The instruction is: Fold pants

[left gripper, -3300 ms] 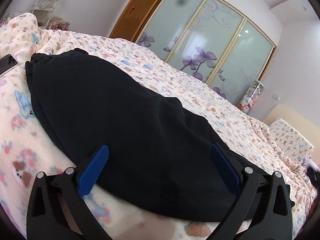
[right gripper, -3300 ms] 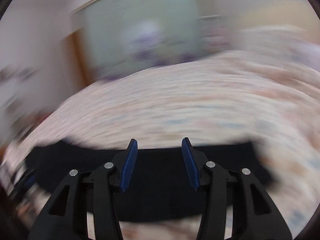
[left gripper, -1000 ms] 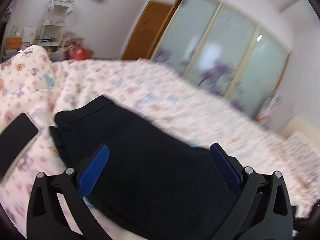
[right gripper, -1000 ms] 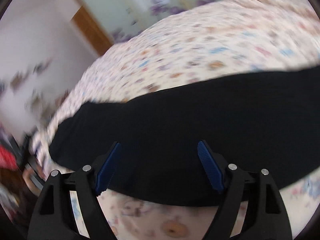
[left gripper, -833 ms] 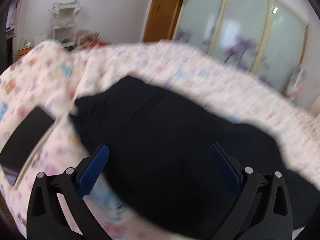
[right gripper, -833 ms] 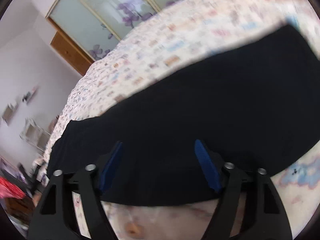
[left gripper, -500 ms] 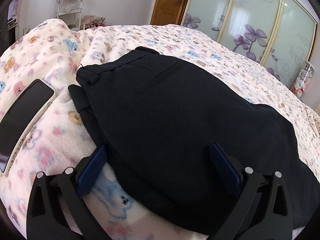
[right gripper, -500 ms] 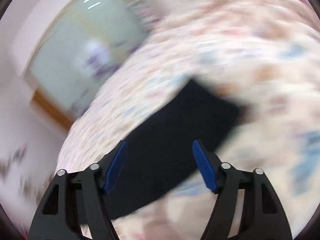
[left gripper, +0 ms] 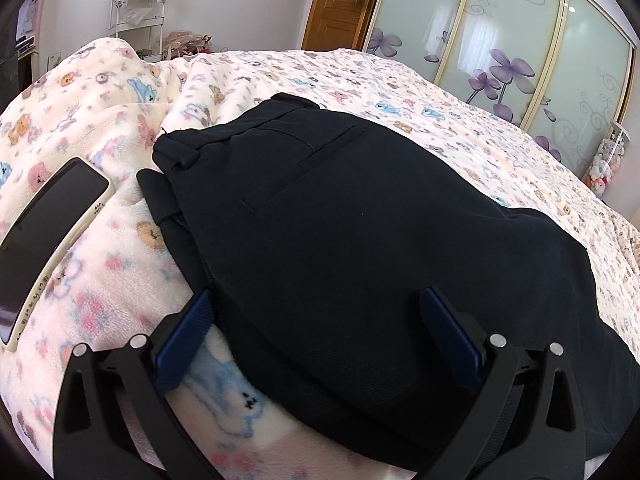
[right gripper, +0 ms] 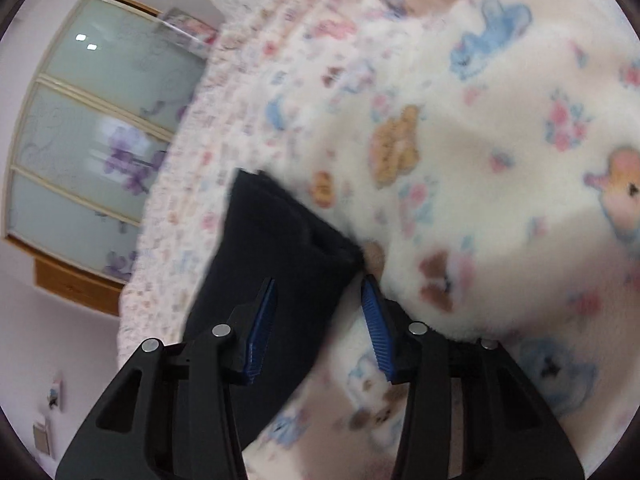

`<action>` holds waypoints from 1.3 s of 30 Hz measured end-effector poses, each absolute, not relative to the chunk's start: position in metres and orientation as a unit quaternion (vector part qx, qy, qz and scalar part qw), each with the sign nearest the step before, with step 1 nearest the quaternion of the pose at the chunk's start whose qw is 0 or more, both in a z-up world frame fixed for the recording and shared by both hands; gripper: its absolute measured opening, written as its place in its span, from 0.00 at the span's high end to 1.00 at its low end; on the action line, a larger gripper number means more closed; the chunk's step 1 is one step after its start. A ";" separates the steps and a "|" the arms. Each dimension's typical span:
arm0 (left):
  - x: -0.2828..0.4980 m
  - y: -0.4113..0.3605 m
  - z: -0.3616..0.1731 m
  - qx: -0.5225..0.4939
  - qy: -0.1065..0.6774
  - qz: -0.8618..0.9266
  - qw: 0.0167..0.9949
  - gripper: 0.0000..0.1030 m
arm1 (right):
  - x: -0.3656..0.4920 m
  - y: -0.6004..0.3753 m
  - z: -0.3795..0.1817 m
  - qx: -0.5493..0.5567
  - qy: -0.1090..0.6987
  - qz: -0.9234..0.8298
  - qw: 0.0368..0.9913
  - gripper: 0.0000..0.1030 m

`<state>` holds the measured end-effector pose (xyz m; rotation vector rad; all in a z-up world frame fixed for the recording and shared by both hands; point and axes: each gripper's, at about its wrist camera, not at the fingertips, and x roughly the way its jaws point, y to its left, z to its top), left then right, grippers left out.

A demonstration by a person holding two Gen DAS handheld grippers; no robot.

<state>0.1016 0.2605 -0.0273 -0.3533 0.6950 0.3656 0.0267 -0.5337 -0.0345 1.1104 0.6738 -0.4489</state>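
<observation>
Dark navy pants lie flat on the bed, on a cream fleece blanket printed with bears and flowers. Waistband end at the far left in the left wrist view, back welt pocket facing up; the cloth runs off toward the lower right.

Left tool: jaws spread wide, set low at the near edge of the pants. Its left blue pad sits just beside the cloth's edge over the blanket, the right pad over the dark fabric. The pants' near edge lies between the two pads; no pad presses on it. Nothing gripped.

Right tool: rolled sideways, so the room stands tilted in its view. Jaws have just been closing and stand part-way apart. A corner of the pants lies between them, the leg's end reaching ahead of the tips. Left pad over the dark cloth, right pad at the cloth's edge beside the blanket. View is blurred; I cannot tell whether either pad touches the fabric, but a clear gap shows between the pads, so no clamp.

A phone in a pale case lies face up on the blanket, left of the waistband, apart from the pants. Sliding wardrobe doors with purple flowers stand beyond the bed.
</observation>
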 end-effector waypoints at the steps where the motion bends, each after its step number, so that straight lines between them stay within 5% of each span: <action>1: 0.101 0.260 -0.027 -0.172 0.337 0.177 0.909 0.02 | 0.025 -0.534 -0.034 0.513 0.312 -0.212 0.771 0.56; 7: 0.103 0.261 -0.027 -0.172 0.337 0.176 0.909 0.02 | 0.034 -0.538 -0.043 0.498 0.293 -0.199 0.792 0.56; 11: 0.103 0.261 -0.026 -0.176 0.334 0.173 0.909 0.02 | 0.022 -0.540 -0.041 0.508 0.263 -0.187 0.799 0.80; 13: 0.103 0.262 -0.026 -0.178 0.333 0.172 0.910 0.02 | 0.015 -0.535 -0.031 0.496 0.241 -0.172 0.817 0.81; 27: 0.101 0.264 -0.026 -0.188 0.325 0.166 0.912 0.02 | 0.036 -0.455 0.061 0.357 0.177 -0.093 0.912 0.85; 39: 0.100 0.263 -0.026 -0.187 0.325 0.167 0.912 0.02 | 0.117 -0.250 0.101 0.294 0.222 0.172 0.914 0.85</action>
